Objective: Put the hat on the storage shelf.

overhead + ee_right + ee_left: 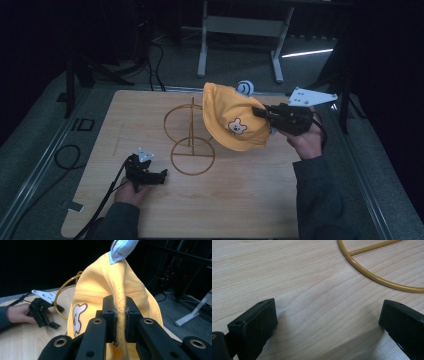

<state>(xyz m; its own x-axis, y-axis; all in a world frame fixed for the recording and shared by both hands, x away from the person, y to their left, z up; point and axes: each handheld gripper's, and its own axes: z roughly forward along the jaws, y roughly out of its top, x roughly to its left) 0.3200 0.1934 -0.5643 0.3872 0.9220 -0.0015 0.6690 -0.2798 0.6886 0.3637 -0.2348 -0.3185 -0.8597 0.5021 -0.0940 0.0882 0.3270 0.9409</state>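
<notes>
Right gripper (119,323) is clamped on the yellow cap's (232,120) brim edge, cap hanging just past its tips, with the wire stand (191,142) beyond and lower, while the left gripper (150,175) sits wide open, closer to the stand's base.

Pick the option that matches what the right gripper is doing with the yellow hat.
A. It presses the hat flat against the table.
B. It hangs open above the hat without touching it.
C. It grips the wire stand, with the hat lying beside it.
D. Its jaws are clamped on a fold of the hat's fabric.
D: in the right gripper view, the right gripper has both jaws pressed on a ridge of the yellow hat, holding it up beside the wire stand.
</notes>
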